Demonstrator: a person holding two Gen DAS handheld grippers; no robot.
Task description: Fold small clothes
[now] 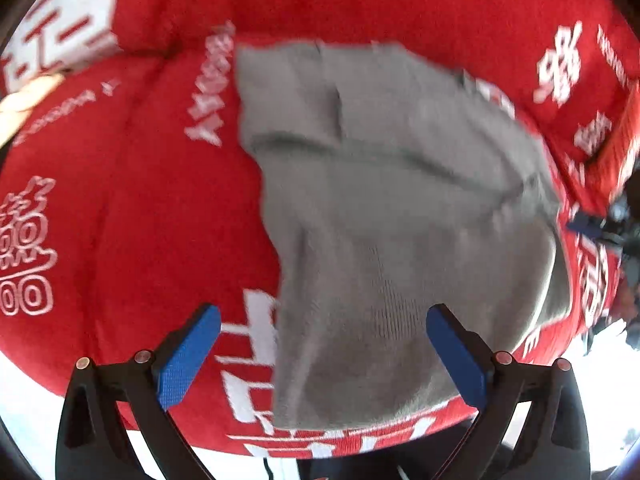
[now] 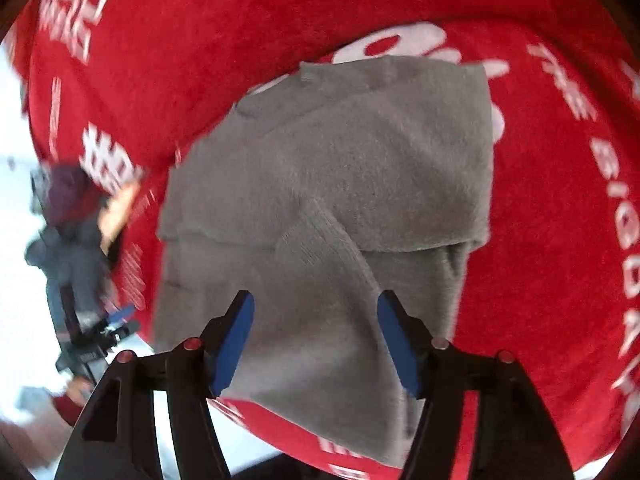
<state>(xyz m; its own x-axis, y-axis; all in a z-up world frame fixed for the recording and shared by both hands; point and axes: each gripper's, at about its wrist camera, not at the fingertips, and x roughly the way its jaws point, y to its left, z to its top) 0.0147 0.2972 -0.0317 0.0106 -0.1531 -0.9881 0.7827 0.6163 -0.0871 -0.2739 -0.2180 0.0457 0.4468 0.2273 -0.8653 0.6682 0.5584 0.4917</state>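
A small grey knit garment (image 1: 384, 208) lies partly folded on a red cover with white lettering (image 1: 132, 208). My left gripper (image 1: 324, 354) is open and empty, with its blue pads (image 1: 188, 356) spread above the garment's near edge. In the right wrist view the same grey garment (image 2: 332, 184) shows a folded upper layer and a ridge running toward me. My right gripper (image 2: 316, 340) is open and empty, its blue pads (image 2: 234, 344) astride that ridge above the cloth. The other gripper (image 2: 116, 324) shows at the far left, blurred.
The red cover (image 2: 540, 200) spreads over a soft, rounded surface in both views. A pale floor (image 2: 16, 280) lies beyond its edge at the left. A person's hand (image 1: 24, 96) shows at the left rim of the left wrist view. The right gripper (image 1: 600, 228) shows blurred at the right edge.
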